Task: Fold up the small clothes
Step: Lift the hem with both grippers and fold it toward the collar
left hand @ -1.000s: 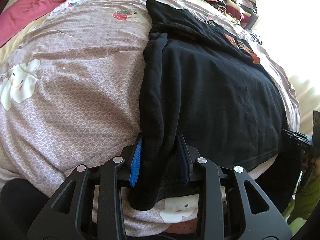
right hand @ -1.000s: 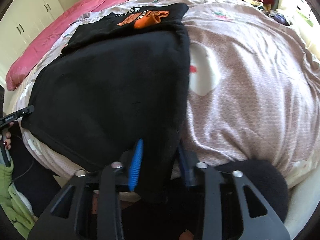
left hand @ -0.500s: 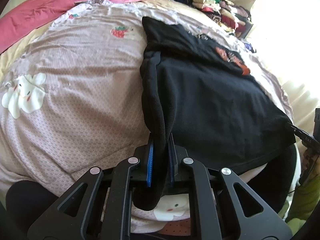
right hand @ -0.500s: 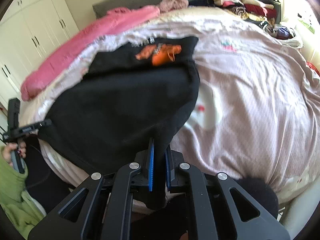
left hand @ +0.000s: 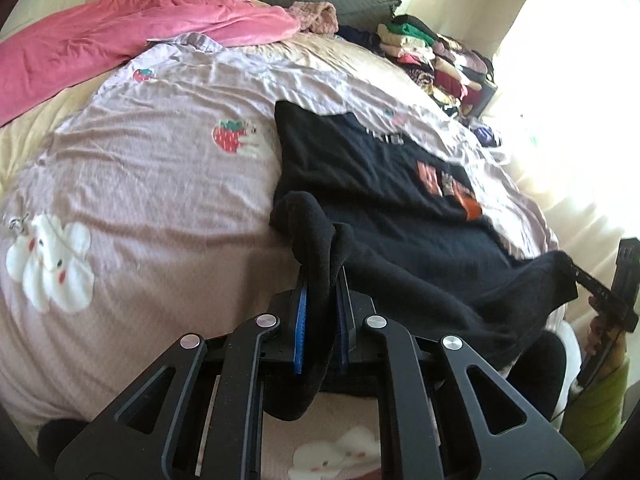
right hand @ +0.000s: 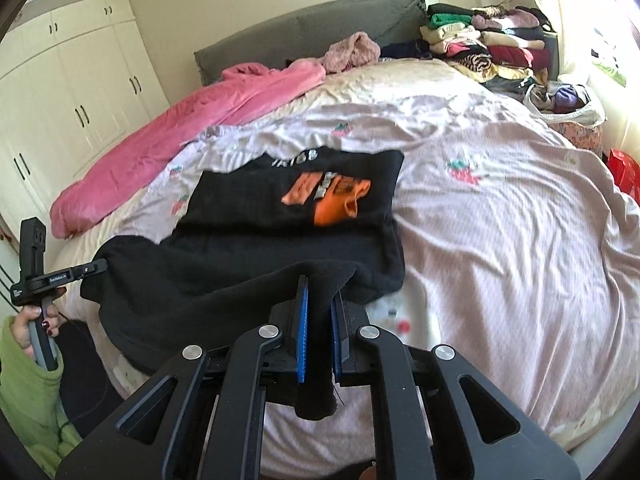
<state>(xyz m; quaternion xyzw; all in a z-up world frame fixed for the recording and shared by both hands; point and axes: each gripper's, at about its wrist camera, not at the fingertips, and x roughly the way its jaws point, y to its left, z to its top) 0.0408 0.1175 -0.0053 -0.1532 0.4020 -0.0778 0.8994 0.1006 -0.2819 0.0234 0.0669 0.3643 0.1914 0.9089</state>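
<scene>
I have the black sweatshirt on the bedspread, its near hem raised. My left gripper and right gripper each clamp a hem corner. Thick fleece could slip out at 12 o'clock, skewing the fold.

Black linkage frame, blue-padded fingers, green sleeve.

Bedspread: pale pink, wrinkled, printed with strawberries and white cartoon figures.
Blanket: bright pink, bunched along the bed's far edge.
Headboard: grey, padded.
Wardrobe: cream doors, dark handles.
Clothes pile: stacked beside the sunlit window.
</scene>
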